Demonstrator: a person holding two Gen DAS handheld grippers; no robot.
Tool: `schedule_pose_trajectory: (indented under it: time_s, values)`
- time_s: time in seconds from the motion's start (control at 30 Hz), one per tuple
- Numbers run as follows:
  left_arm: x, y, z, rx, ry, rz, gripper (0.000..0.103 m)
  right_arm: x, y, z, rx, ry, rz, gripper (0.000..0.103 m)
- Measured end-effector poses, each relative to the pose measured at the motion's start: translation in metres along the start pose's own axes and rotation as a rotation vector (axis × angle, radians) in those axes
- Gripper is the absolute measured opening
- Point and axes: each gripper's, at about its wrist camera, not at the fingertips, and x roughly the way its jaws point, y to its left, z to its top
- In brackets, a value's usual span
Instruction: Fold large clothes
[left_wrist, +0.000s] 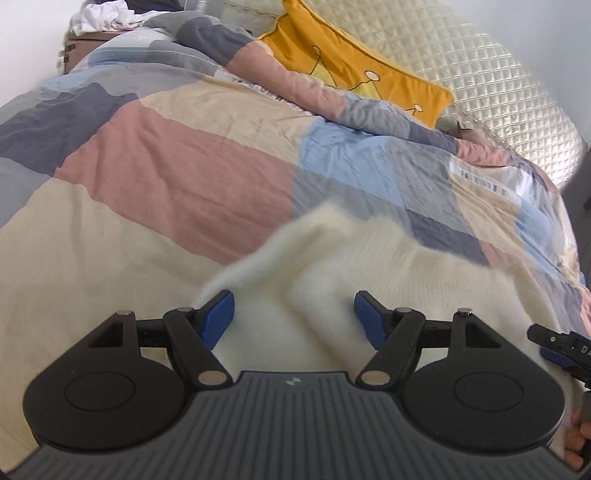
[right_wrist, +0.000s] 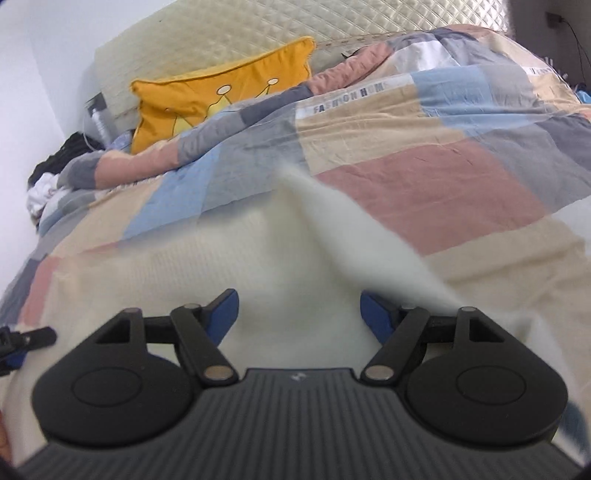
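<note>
Left wrist view, garment: one cream knit garment (left_wrist: 388, 266) lies on the patchwork quilt (left_wrist: 177, 177) of the bed, toward the foot edge nearest the camera; part of it is blurred and lifted as a flap.
Left wrist view, left gripper (left_wrist: 293, 317): its blue fingers (left_wrist: 218, 314) stand spread, cream fabric lies between them, and neither pad visibly presses on it, so nothing looks pinched.
Left wrist view, other tool: the tip of the right gripper (left_wrist: 557, 350) shows at the right border, just beside the garment's edge; a hand (left_wrist: 578, 439) shows below it.
Left wrist view, count: one garment, one yellow cushion (left_wrist: 354, 62), one quilted headboard (left_wrist: 480, 74), one clothes pile (left_wrist: 107, 14) at the far corner.
Right wrist view, garment: the same garment (right_wrist: 184, 266) spreads across the near part of the quilt (right_wrist: 424, 177), with a raised, blurred fold (right_wrist: 332, 221) running away from the camera.
Right wrist view, right gripper (right_wrist: 299, 317): fingers (right_wrist: 223, 314) spread with fabric between them; no grip is visible.
Right wrist view, count: one cushion (right_wrist: 221, 96), one headboard (right_wrist: 221, 37), one dark clothes heap (right_wrist: 55, 170) by the far edge.
Step advice: probably laying the garment flat before folding; lower both tools evenly, catch matching edges with only one layer in each, and pull outward so the raised fold smooths rather than bunches.
</note>
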Motion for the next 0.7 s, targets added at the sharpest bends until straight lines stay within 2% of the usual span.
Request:
schedule_pose_trajectory:
  time_s: [0.27,0.53,0.7]
  values:
    - [0.002,-0.001,0.000,0.017,-0.008,0.008,0.076,-0.002,0.001,0.001,0.005,0.003,0.002,0.074]
    - [-0.010,-0.005,-0.007,0.020,-0.010,0.015,0.076,-0.016,0.004,-0.002,-0.016,-0.023,-0.035,0.074]
    - [-0.012,-0.009,-0.014,0.053,0.002,0.035,0.076,-0.034,-0.001,0.002,-0.023,-0.075,-0.072,0.074]
